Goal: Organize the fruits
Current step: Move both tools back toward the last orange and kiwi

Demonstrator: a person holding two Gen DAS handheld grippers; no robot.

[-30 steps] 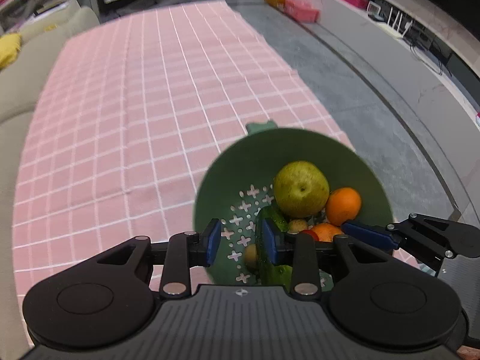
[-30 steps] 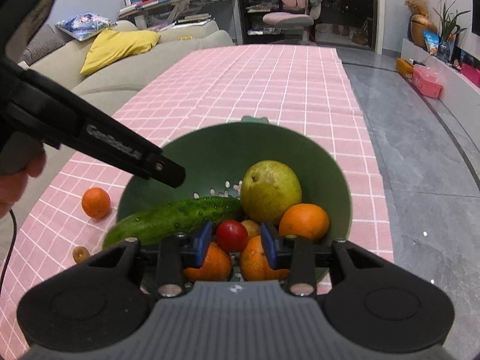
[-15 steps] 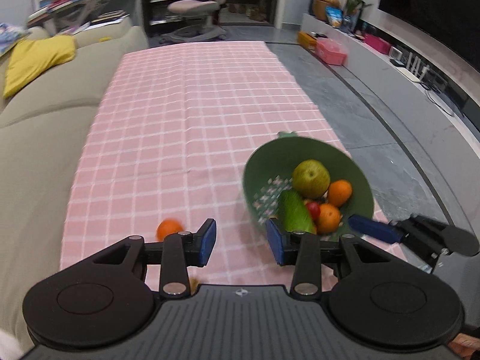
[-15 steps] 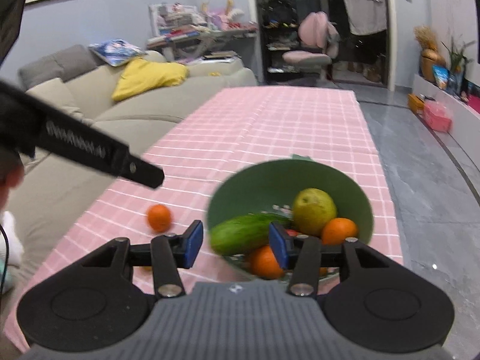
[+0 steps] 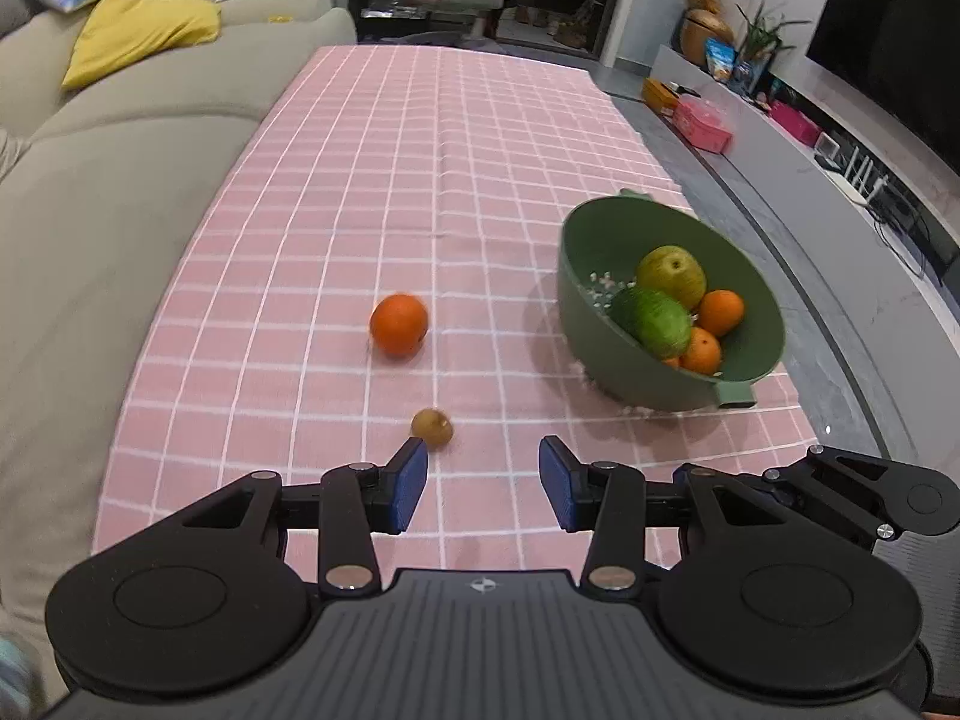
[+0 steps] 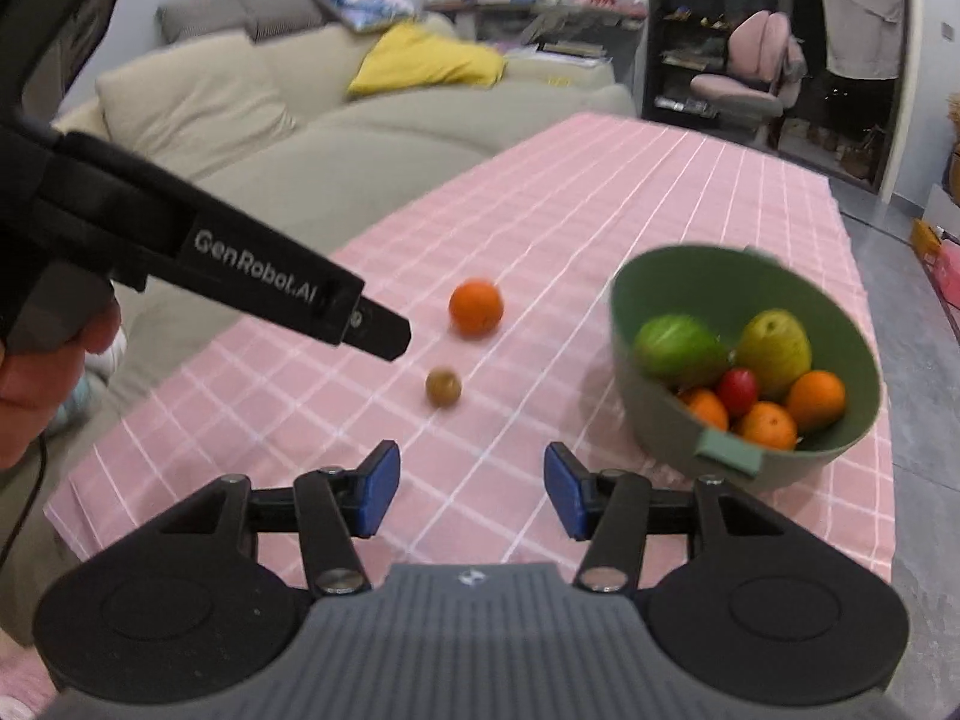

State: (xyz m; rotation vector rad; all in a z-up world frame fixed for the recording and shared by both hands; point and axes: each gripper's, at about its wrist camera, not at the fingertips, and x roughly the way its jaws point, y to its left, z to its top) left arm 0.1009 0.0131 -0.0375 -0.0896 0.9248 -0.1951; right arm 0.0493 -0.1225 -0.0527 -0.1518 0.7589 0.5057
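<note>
A green colander bowl (image 5: 600, 354) (image 6: 660, 432) stands near the right edge of the pink checked tablecloth (image 5: 384, 168). It holds a yellow-green pear (image 5: 671, 277) (image 6: 774, 351), a cucumber (image 5: 651, 321) (image 6: 678, 345), a red tomato (image 6: 738, 390) and several oranges. A loose orange (image 5: 399, 324) (image 6: 476, 307) and a small brown fruit (image 5: 431, 427) (image 6: 444, 386) lie on the cloth left of the bowl. My left gripper (image 5: 483, 468) hangs just short of the brown fruit, jaws opening, nothing between them. My right gripper (image 6: 471, 480) is open and empty, nearer than both loose fruits.
A beige sofa (image 5: 120, 180) with a yellow cushion (image 5: 138, 30) runs along the table's left side. Grey floor (image 5: 840, 312) drops off right of the bowl. A hand (image 6: 36, 384) holds the left gripper's black body (image 6: 240, 276) at the left of the right wrist view.
Both grippers have drawn back from over the bowl toward the near end of the table, and their jaws have widened. The loose orange and the small brown fruit have come into view.
</note>
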